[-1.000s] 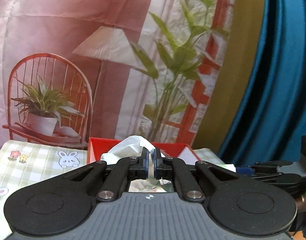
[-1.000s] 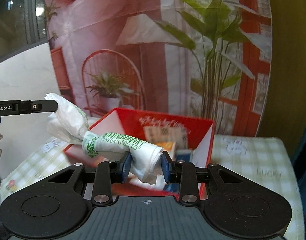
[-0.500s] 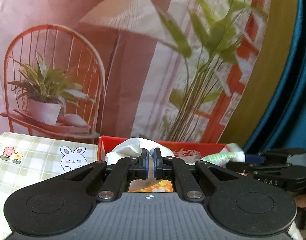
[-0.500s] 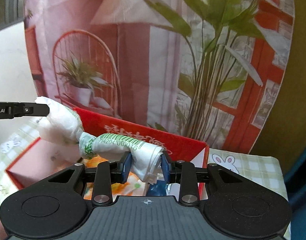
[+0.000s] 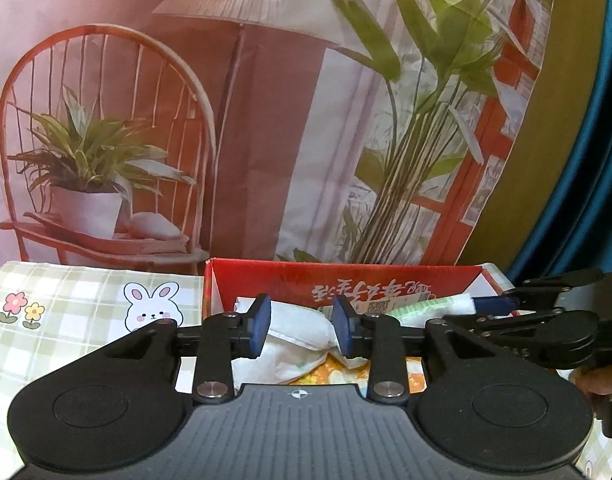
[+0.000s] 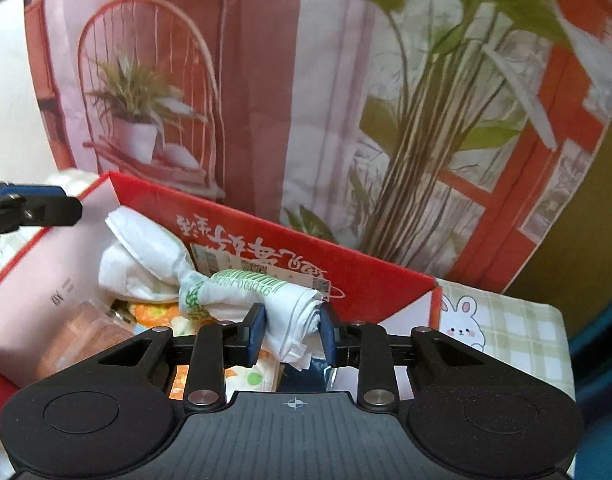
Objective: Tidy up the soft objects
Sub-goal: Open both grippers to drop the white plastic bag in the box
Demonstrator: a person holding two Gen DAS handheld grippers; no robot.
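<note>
A twisted white plastic bag with green print point(image 6: 233, 284) hangs over the open red box point(image 6: 386, 276). My right gripper point(image 6: 291, 330) is shut on the bag's right end. The bag's crumpled left end point(image 5: 301, 332) sags into the box between the blue pads of my left gripper point(image 5: 302, 328). Those jaws are opening and the pads stand clear of the plastic. In the right wrist view the left gripper point(image 6: 33, 208) shows at the left edge, apart from the bag. In the left wrist view the right gripper point(image 5: 486, 304) reaches in from the right over the red box point(image 5: 346, 276).
The box holds an orange floral packet point(image 5: 334, 372), a pink packet point(image 6: 85, 332) and a dark blue item point(image 6: 306, 376). It stands on a green checked cloth with bunnies point(image 5: 85, 308). A printed backdrop point(image 5: 265, 120) hangs right behind, a blue curtain point(image 5: 586, 160) to the right.
Both grippers moved forward and down over the red box with the bag. The left jaws, shut on the bag's end before, have parted, and that end dropped into the box.
</note>
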